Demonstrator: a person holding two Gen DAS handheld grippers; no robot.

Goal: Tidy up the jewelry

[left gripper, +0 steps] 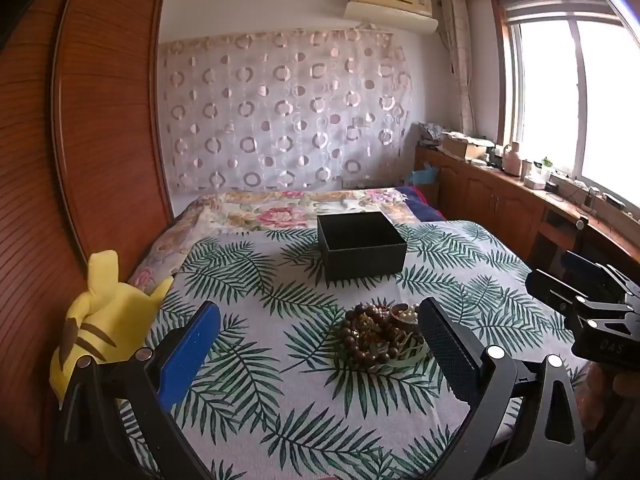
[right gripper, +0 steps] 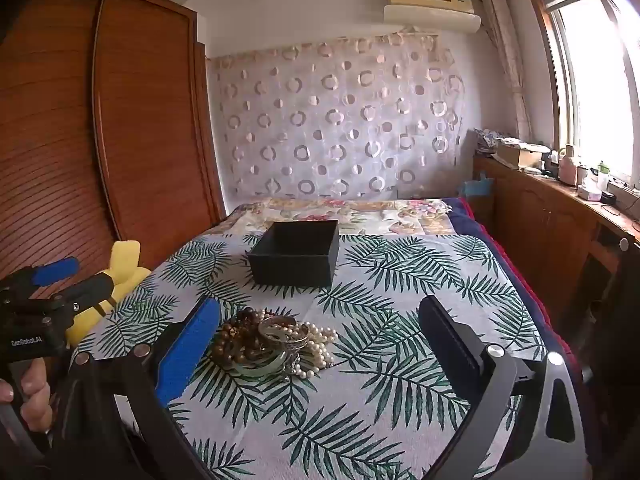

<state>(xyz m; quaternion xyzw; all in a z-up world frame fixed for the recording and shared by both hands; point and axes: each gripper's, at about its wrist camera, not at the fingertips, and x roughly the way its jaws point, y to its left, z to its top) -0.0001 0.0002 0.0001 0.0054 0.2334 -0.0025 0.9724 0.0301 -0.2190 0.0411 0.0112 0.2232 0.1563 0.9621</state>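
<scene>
A pile of jewelry (left gripper: 380,334) lies on the leaf-print cloth: brown bead strings, a pearl necklace (right gripper: 316,340) and bangles (right gripper: 280,330). It also shows in the right wrist view (right gripper: 272,344). An open, empty black box (left gripper: 362,246) stands behind it, seen in the right wrist view too (right gripper: 296,252). My left gripper (left gripper: 320,344) is open and empty, hovering in front of the pile, which sits near its right finger. My right gripper (right gripper: 320,344) is open and empty, the pile near its left blue finger (right gripper: 188,348). Each gripper shows in the other's view (left gripper: 588,304) (right gripper: 48,284).
A yellow plush toy (left gripper: 100,316) lies at the cloth's left edge beside a wooden wardrobe (left gripper: 60,160). A floral bedspread (left gripper: 280,212) lies behind the box. A wooden counter with clutter (left gripper: 500,172) runs along the right under the window.
</scene>
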